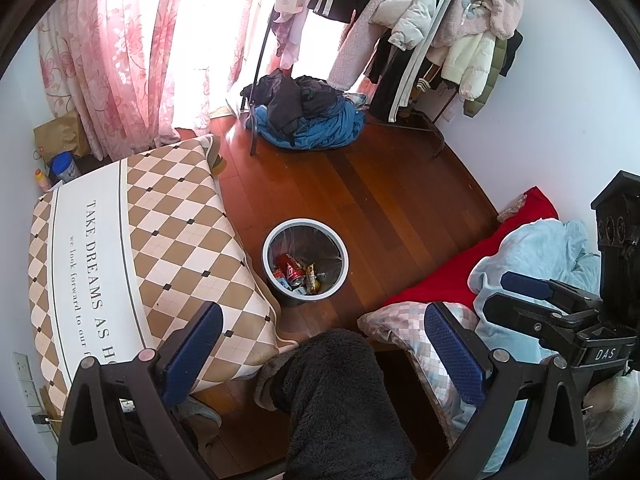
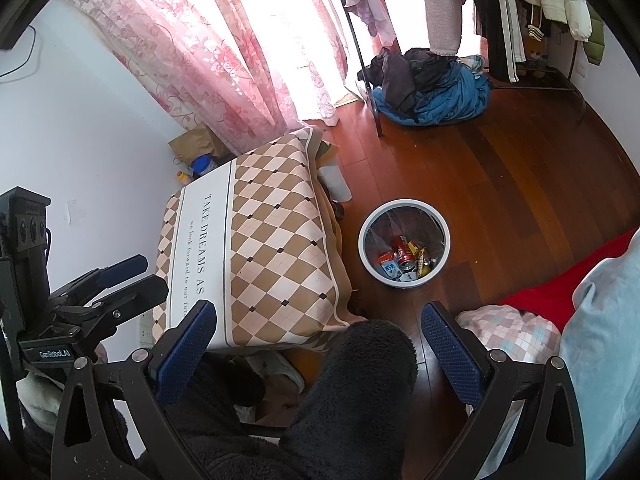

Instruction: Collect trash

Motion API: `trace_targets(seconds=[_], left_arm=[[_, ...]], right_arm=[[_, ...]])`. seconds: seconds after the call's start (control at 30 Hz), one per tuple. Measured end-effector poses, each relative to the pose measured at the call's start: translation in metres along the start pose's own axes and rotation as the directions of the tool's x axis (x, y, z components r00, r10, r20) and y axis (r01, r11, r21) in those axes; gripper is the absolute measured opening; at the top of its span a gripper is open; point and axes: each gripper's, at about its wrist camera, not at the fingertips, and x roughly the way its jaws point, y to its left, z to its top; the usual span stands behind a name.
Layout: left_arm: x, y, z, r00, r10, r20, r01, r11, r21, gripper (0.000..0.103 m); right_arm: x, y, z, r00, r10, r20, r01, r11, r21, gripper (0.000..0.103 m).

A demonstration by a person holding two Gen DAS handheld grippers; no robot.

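A round white-rimmed trash bin stands on the wooden floor beside the covered table. Inside it lie a red can, wrappers and other small packets. My left gripper hangs open well above and short of the bin, with nothing between its blue pads. My right gripper is also open and empty, held high over the floor near the table's corner. In the left wrist view the right gripper shows at the right edge; in the right wrist view the left gripper shows at the left.
A low table under a brown checked cloth sits left of the bin. A person's dark fleece leg fills the foreground. A red blanket and bedding lie right. A pile of clothes and a clothes rack stand behind.
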Motion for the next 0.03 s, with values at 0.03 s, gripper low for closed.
trace_targets(seconds=[0.03], left_arm=[[-0.0006,-0.0011,-0.0003,1.0,-0.004,0.001,0.004,1.0,-0.004,0.103]], right_arm=[[0.001,0.0013,0.0003,1.0,0.0,0.0,0.0,1.0,0.002,0.103]])
